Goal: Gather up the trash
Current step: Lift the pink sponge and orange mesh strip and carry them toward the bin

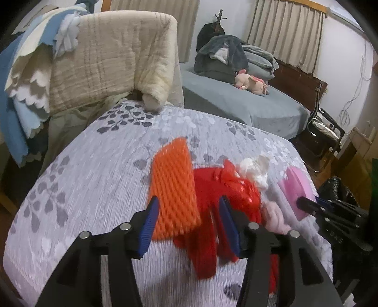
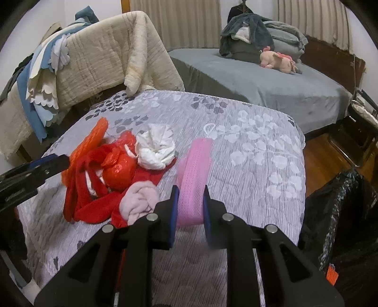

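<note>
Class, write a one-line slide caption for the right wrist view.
Right tongs shut on pink foam net above the floral bedspread, black trash bag alongside.

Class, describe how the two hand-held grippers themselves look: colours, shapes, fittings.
Both the left hand-held gripper and the right hand-held gripper have black angular frames with triangular cut-outs, round silver bolt heads, and flat blue ribbed pads on their fingers. No cables or sleeves are visible.

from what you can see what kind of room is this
Most likely a bedroom in a home. A bed with a grey cover, folded blankets and a pink plush toy fills the back, with curtains behind.
</note>
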